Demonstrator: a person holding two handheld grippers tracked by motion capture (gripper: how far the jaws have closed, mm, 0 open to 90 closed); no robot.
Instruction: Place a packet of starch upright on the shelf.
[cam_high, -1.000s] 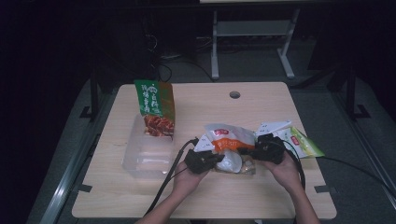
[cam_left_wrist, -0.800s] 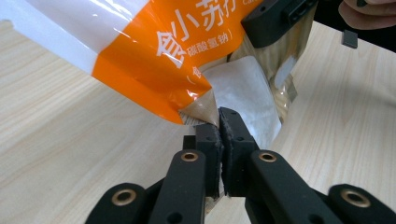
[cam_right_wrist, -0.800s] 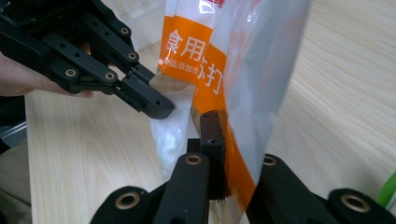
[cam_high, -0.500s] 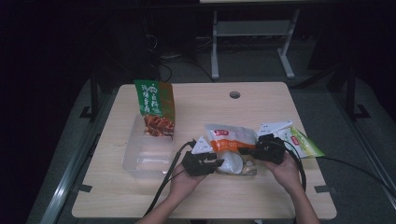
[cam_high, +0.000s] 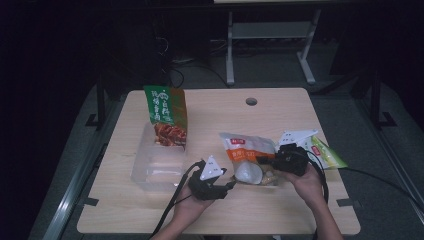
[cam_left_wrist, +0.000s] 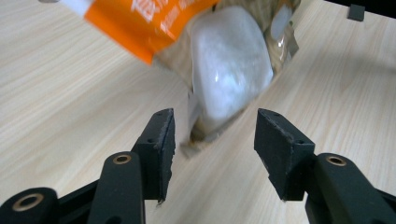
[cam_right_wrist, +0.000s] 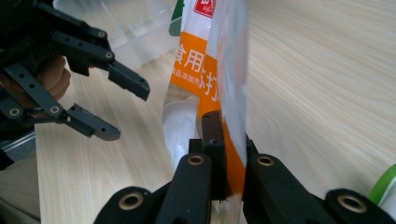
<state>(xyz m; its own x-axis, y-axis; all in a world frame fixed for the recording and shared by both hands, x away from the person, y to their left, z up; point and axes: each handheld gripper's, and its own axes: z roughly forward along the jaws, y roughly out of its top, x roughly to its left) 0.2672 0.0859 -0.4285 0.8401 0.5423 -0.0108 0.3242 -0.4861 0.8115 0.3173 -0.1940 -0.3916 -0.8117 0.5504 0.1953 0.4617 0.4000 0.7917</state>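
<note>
An orange-and-white food bag (cam_high: 246, 146) with a white lump (cam_high: 248, 172) inside lies at the table's middle right. My right gripper (cam_high: 266, 161) is shut on the bag's right edge; in the right gripper view the jaws (cam_right_wrist: 224, 128) pinch the thin film of the bag (cam_right_wrist: 205, 60). My left gripper (cam_high: 230, 184) sits just left of the bag and its jaws have just been opening. In the left gripper view the bag's corner (cam_left_wrist: 198, 135) lies between the open pads (cam_left_wrist: 161, 140) without touching them, and the lump (cam_left_wrist: 229, 65) is ahead.
A green snack bag (cam_high: 166, 116) stands in a clear plastic container (cam_high: 150, 172) at the left. White (cam_high: 296, 136) and green (cam_high: 327, 154) packets lie right of my right hand. A round hole (cam_high: 251, 101) is at the table's far side.
The left gripper has let go of the bag, opened its jaws and drawn back a little to the left. The right gripper has kept still, holding the bag.
</note>
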